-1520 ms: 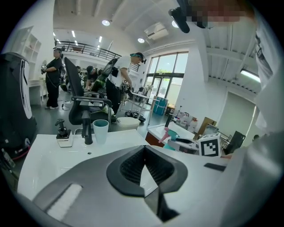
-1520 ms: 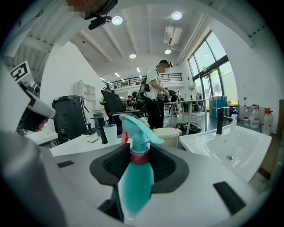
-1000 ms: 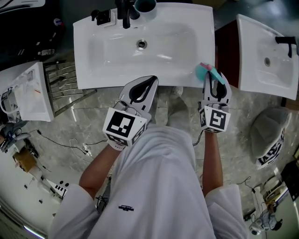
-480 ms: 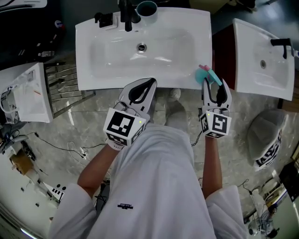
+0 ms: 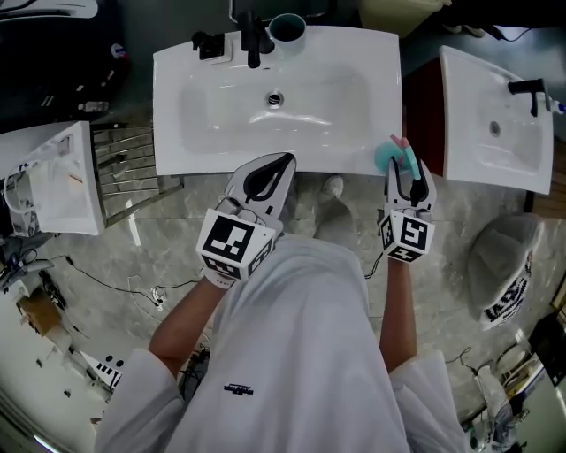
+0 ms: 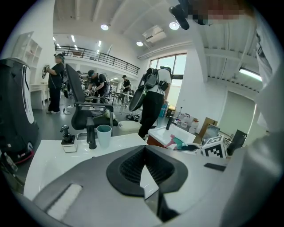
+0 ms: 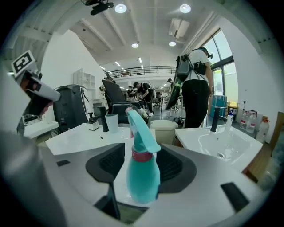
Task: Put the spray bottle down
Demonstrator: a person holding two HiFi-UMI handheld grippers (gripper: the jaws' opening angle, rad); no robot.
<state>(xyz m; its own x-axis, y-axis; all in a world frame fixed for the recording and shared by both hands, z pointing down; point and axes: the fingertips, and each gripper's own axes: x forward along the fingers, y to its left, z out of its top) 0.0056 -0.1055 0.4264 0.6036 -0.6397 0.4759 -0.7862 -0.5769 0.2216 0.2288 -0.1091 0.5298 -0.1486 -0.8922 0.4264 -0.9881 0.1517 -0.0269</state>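
Observation:
A teal spray bottle (image 5: 389,157) with a pink collar stands upright on the front right corner of the white sink (image 5: 221,152). My right gripper (image 5: 409,168) is level with it and open. The bottle (image 7: 143,170) stands between the wide jaws, and white sink shows between it and the left pad. My left gripper (image 5: 286,159) hovers over the sink's front edge near the middle. It is shut, tips together, on nothing (image 6: 144,148). From the left gripper view the bottle (image 6: 176,142) shows far right, beside the right gripper's marker cube.
A black faucet (image 5: 255,40) and a teal cup (image 5: 287,26) stand at the sink's back edge. A second white basin (image 5: 482,133) sits to the right, another (image 5: 53,177) to the left. Cables lie on the marble floor (image 5: 159,265). People stand in the background.
The right jaws have spread apart around the spray bottle, which now stands on the sink corner by itself. The left gripper has hardly shifted.

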